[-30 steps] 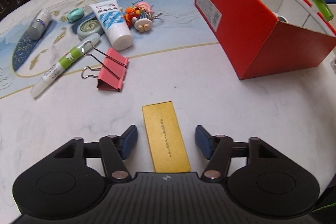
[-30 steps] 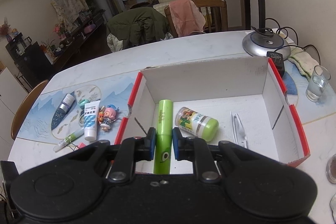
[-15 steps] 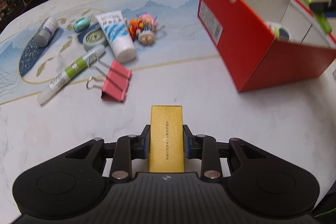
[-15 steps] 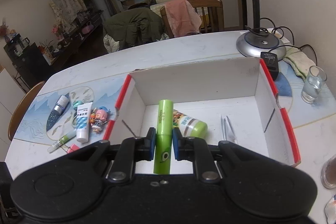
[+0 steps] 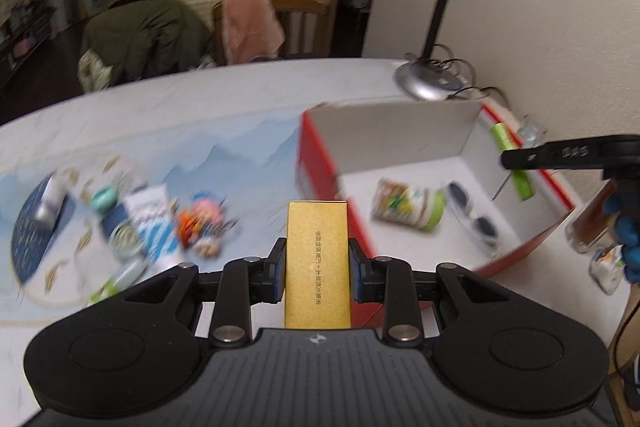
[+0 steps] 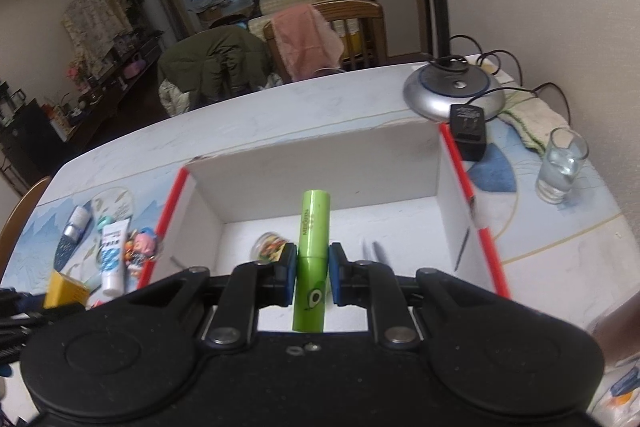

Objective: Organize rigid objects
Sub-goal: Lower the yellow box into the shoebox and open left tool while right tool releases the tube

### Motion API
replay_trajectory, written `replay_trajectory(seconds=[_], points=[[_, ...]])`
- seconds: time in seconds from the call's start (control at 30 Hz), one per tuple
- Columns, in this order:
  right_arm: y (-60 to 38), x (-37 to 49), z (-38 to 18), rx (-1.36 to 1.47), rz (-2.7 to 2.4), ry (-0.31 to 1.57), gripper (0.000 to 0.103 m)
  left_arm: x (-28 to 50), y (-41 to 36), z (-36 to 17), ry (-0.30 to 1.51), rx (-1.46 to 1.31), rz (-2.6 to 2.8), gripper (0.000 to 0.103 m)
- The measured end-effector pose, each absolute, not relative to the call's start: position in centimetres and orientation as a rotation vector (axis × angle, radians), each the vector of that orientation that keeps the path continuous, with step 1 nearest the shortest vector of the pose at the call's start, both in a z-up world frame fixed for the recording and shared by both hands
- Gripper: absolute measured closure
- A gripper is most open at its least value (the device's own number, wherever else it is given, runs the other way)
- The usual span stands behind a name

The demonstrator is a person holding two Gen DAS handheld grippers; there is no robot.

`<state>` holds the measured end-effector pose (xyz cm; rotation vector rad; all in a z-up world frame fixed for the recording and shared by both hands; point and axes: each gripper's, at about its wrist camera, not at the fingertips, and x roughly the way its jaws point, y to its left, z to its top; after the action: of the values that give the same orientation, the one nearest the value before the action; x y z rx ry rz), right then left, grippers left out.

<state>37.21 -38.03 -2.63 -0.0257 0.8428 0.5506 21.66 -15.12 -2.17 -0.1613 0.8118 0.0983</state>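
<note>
My left gripper (image 5: 317, 273) is shut on a flat gold box (image 5: 317, 259) and holds it in the air, left of the red cardboard box (image 5: 316, 163). My right gripper (image 6: 313, 273) is shut on a green tube (image 6: 313, 247) and holds it over the open red box (image 6: 468, 195), near its front. In the box lie a small jar (image 5: 408, 203) and metal tweezers (image 6: 378, 253). The gold box also shows in the right wrist view (image 6: 64, 289) at the lower left.
Left of the red box lie a white tube (image 6: 112, 251), a doll keychain (image 6: 140, 247), a small bottle (image 6: 78, 221) and a round tin (image 5: 124, 235). A desk lamp base (image 6: 454, 91), a power adapter (image 6: 468, 131) and a glass of water (image 6: 562, 165) stand at the back right.
My left gripper closed on the gold box, lifted it off the table and swung up toward the red box. My right gripper moved a little forward over the box with the green tube.
</note>
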Motion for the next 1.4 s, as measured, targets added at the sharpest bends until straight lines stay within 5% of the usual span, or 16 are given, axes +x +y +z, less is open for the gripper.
replay_trajectory(seconds=[0.6,1.4], points=[[-38.1,41.1,-5.3,-0.071,0.537,0.927,0.088,32.6,-22.7,-5.4,0.97,-0.082,-0.069,0.074],[-34.9,41.8,-10.7,-0.257,0.6,1.139,0.088,37.4,-24.3,-12.2,1.249,0.015,-0.04,0.074]])
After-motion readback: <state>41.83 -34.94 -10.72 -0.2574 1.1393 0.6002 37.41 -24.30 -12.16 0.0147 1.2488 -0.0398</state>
